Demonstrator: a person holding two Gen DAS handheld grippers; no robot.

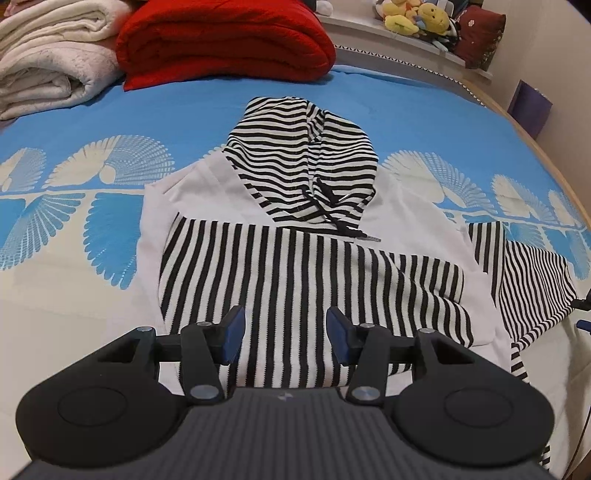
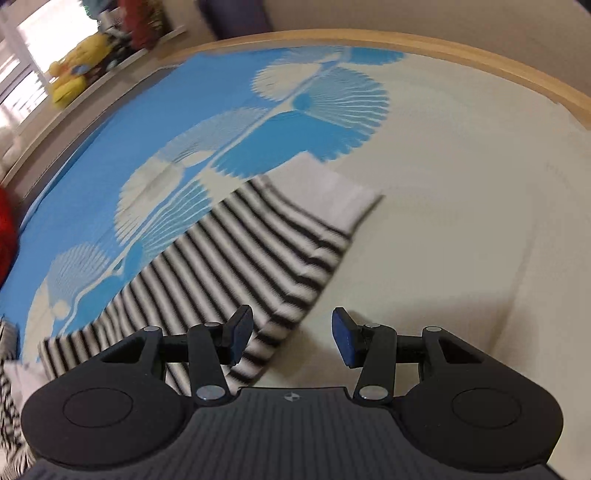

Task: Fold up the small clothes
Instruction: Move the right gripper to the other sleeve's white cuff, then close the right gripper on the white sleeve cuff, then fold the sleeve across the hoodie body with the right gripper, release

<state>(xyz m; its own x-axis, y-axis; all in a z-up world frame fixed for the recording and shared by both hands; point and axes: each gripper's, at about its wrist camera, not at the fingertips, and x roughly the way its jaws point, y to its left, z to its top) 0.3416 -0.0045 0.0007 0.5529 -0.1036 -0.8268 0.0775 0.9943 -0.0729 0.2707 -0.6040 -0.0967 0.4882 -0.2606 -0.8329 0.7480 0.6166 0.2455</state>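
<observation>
A small black-and-white striped hoodie with white shoulders lies flat on the bed, hood pointing away. One striped sleeve is folded across its chest. The other striped sleeve stretches out to the right. My left gripper hovers open above the folded sleeve and chest, nothing between its blue pads. In the blurred right wrist view, the outstretched sleeve runs diagonally, its white cuff at the far end. My right gripper stands open over the sleeve's near edge, with no cloth pinched.
The bed has a blue and cream patterned cover and a wooden rim. Folded white blankets and a red blanket lie at the far side. Plush toys sit on a shelf behind.
</observation>
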